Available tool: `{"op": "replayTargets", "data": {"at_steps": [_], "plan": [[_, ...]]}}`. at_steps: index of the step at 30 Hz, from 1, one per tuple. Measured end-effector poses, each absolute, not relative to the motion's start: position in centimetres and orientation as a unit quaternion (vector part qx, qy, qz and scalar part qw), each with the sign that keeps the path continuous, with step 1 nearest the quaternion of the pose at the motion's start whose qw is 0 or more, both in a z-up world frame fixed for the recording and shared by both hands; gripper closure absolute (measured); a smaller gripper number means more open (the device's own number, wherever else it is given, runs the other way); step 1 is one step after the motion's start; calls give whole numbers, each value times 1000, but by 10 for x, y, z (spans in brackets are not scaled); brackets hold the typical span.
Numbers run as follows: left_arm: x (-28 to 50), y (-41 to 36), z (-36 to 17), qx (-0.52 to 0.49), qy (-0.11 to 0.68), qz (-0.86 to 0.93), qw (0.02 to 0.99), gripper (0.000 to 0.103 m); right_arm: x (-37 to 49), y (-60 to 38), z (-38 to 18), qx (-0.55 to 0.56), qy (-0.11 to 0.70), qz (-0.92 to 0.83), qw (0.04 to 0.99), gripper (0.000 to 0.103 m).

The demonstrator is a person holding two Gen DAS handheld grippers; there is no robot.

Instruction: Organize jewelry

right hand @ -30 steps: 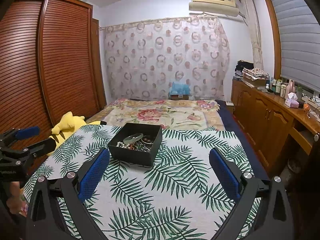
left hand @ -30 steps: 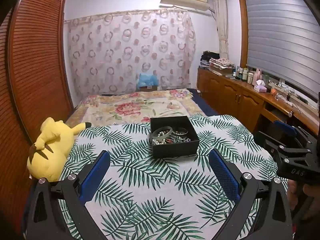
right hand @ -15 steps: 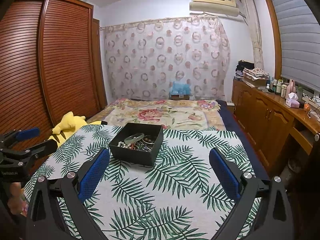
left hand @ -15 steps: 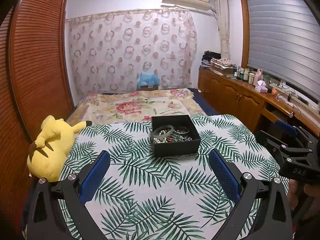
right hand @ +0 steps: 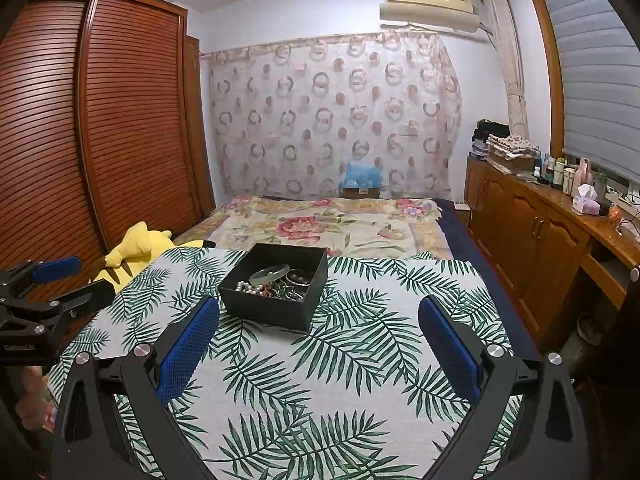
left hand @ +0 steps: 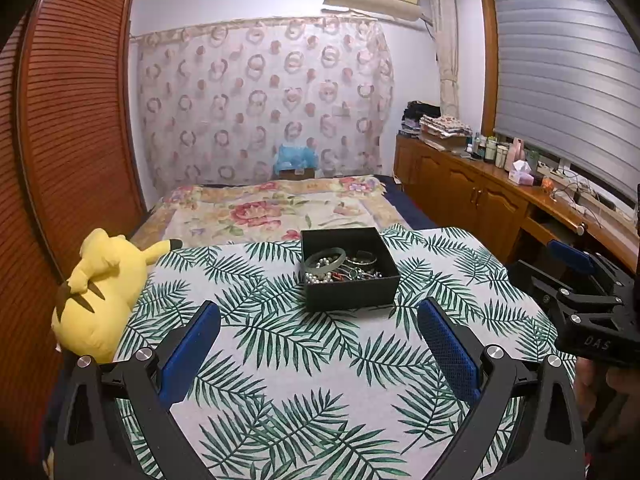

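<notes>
A black open box [left hand: 352,292] stands on the palm-leaf tablecloth [left hand: 304,364]; it also shows in the right wrist view [right hand: 276,308]. It holds a grey-green bangle [left hand: 325,261], a pearl string [left hand: 318,278] and several other bracelets. The bangle also shows in the right wrist view [right hand: 269,274]. My left gripper [left hand: 319,314] is open and empty, hovering in front of the box. My right gripper [right hand: 319,312] is open and empty, just right of the box's front. Each gripper shows at the edge of the other's view.
A yellow plush toy [left hand: 100,284] lies at the table's left edge. A bed with a floral cover [left hand: 272,212] is behind the table. A wooden cabinet [left hand: 480,196] runs along the right wall, a louvred wardrobe [right hand: 100,140] along the left.
Both grippers have crept slightly forward toward the box. Both stay open and empty.
</notes>
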State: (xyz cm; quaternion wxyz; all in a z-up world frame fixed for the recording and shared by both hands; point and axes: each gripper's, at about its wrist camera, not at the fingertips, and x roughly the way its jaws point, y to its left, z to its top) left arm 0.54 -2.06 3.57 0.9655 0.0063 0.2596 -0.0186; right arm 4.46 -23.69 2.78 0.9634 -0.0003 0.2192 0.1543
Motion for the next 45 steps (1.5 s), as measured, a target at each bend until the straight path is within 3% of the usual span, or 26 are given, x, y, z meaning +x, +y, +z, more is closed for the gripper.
{"op": "replayTargets", "data": {"at_steps": [45], "plan": [[1, -24, 37, 2, 253, -19, 967, 8, 44, -235, 28, -1, 219, 156, 963, 3]]}}
